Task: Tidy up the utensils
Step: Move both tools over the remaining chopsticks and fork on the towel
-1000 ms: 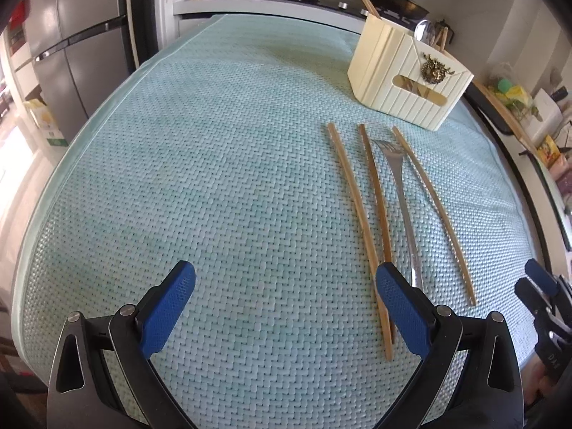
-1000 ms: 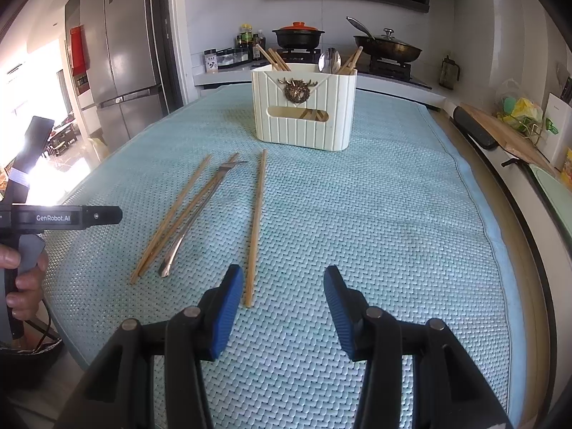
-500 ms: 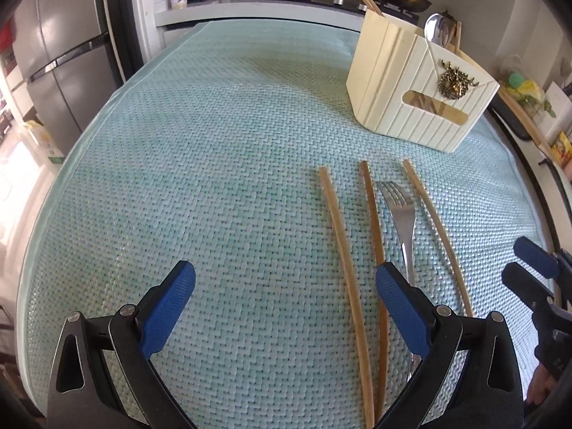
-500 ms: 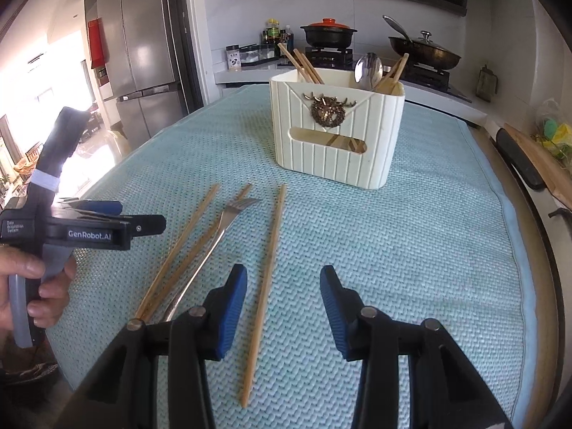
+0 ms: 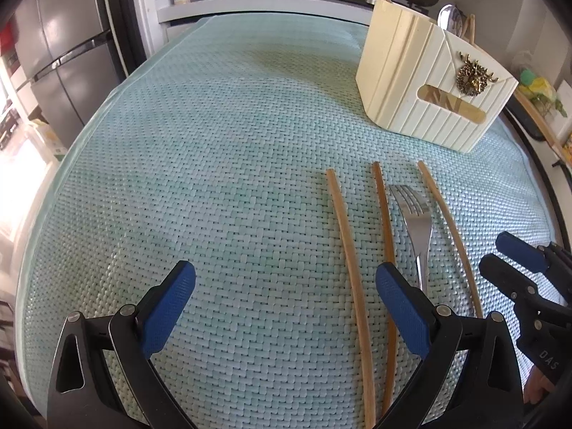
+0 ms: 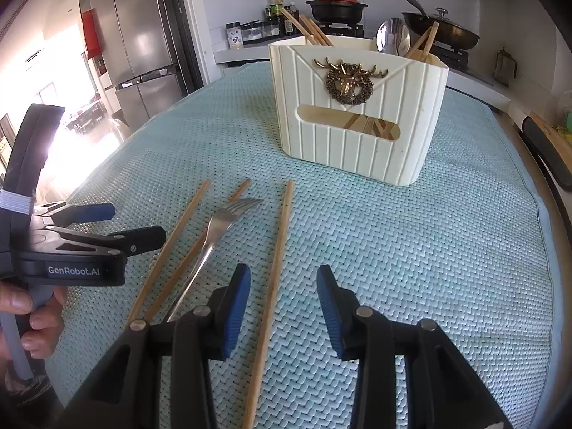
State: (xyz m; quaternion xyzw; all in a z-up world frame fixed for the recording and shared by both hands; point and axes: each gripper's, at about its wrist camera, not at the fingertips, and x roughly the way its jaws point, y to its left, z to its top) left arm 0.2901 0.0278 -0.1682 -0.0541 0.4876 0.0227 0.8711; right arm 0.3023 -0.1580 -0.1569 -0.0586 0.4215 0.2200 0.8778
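Three wooden chopsticks and a metal fork (image 5: pixel 416 221) lie side by side on the teal woven mat (image 5: pixel 214 164). The fork also shows in the right wrist view (image 6: pixel 214 230). The rightmost chopstick (image 6: pixel 273 275) runs between my right gripper's (image 6: pixel 282 307) open, empty fingers. My left gripper (image 5: pixel 286 304) is open and empty, just left of the leftmost chopstick (image 5: pixel 348 261). A cream utensil holder (image 6: pixel 357 114) with a brass deer emblem stands behind the utensils and holds chopsticks and a spoon (image 6: pixel 393 39).
A steel fridge (image 6: pixel 143 46) stands at the left. A counter behind holds a stove with a red-lidded pot (image 6: pixel 336 5), a wok (image 6: pixel 441 32) and spice jars. A dark object (image 6: pixel 545 150) lies at the mat's right edge.
Both grippers have moved forward toward the holder, so the utensils and holder look nearer and larger. The right gripper now straddles the rightmost chopstick. Both stay open.
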